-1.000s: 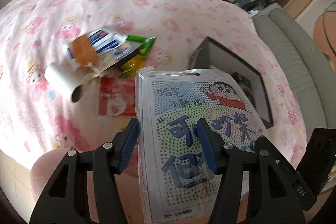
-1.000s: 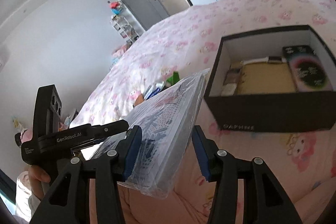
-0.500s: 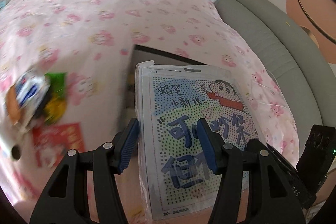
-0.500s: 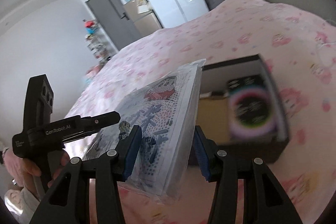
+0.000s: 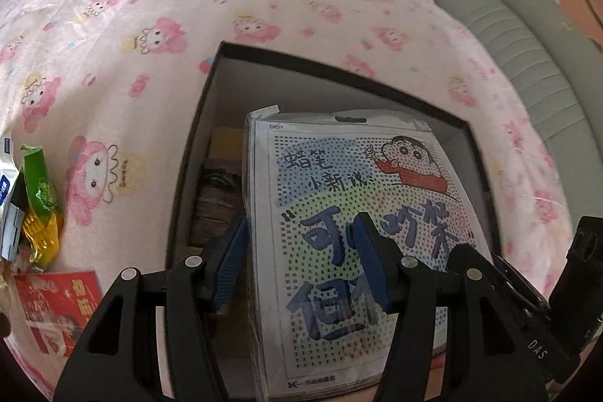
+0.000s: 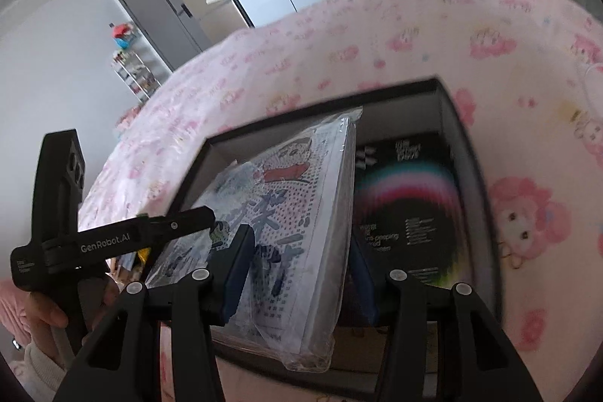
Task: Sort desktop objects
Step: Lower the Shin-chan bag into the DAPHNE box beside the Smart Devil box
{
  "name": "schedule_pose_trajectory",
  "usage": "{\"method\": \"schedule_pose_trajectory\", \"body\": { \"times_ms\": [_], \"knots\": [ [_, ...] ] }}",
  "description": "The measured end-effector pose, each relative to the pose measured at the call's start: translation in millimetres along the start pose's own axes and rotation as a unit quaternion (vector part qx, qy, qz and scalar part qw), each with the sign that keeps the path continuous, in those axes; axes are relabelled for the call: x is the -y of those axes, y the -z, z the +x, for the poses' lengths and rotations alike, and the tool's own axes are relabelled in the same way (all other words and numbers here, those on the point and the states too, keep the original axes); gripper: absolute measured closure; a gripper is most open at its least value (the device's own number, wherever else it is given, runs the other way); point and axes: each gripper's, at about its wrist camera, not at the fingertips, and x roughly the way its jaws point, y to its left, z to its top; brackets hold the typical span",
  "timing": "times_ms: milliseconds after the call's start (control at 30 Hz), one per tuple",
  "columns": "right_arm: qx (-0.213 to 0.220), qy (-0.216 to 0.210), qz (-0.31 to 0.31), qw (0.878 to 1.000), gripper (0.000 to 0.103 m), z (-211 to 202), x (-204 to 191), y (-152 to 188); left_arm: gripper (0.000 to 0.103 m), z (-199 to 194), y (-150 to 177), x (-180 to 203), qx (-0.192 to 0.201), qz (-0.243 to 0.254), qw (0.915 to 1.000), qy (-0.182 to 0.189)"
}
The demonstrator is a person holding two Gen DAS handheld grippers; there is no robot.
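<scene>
Pink cartoon-print cloth [image 5: 158, 70] covers the whole work surface, with a grey ribbed sofa [image 5: 527, 48] beyond it at two o'clock in the left wrist view. Nearest the left camera, the left gripper [image 5: 301, 262] points steeply down, its blue-padded jaws clamped across the left edge of a flat plastic-wrapped craft kit with a cartoon boy and blue lettering on its face [image 5: 350, 213]. The right gripper [image 6: 297, 270] pinches the same kit's opposite edge [image 6: 301, 213], so the pack hangs tilted between the two tools; in the right wrist view a hand [image 6: 41, 311] at eight o'clock holds the left tool's handle. Directly below and behind the kit sits an open black cardboard box [image 5: 196, 138], and the pack hovers over its opening. Inside the box at three o'clock of the right view lies a black packet with a rainbow ring [image 6: 410, 198]. Outside the box, at nine o'clock in the left view, lie a green-and-yellow snack wrapper [image 5: 39, 206] and a red printed packet [image 5: 56, 307].
</scene>
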Motion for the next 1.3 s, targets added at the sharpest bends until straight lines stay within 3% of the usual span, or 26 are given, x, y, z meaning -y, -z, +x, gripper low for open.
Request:
{"method": "schedule_pose_trajectory", "body": {
  "times_ms": [267,467,700,933,1167,1300],
  "knots": [
    [-0.051,0.026,0.005,0.998,0.054,34,-4,8,0.046,11,-5,5,-0.002,0.042,0.9970,-0.066],
    [-0.034,0.051,0.014,0.998,0.054,30,5,12,0.046,8,-4,10,0.003,0.063,0.9943,-0.086],
    [-0.011,0.060,0.005,0.998,0.054,18,2,17,0.046,0,4,22,-0.006,0.086,0.9952,-0.047],
    [-0.045,0.030,0.000,0.999,0.061,33,-6,17,0.047,11,13,25,-0.028,0.091,0.9944,-0.045],
    [-0.009,0.114,-0.002,0.993,0.061,13,-1,12,0.047,16,4,22,-0.049,0.084,0.9942,-0.045],
    [-0.043,0.103,0.007,0.994,0.059,23,8,15,0.047,21,-5,21,-0.065,0.075,0.9942,-0.041]
  ]
}}
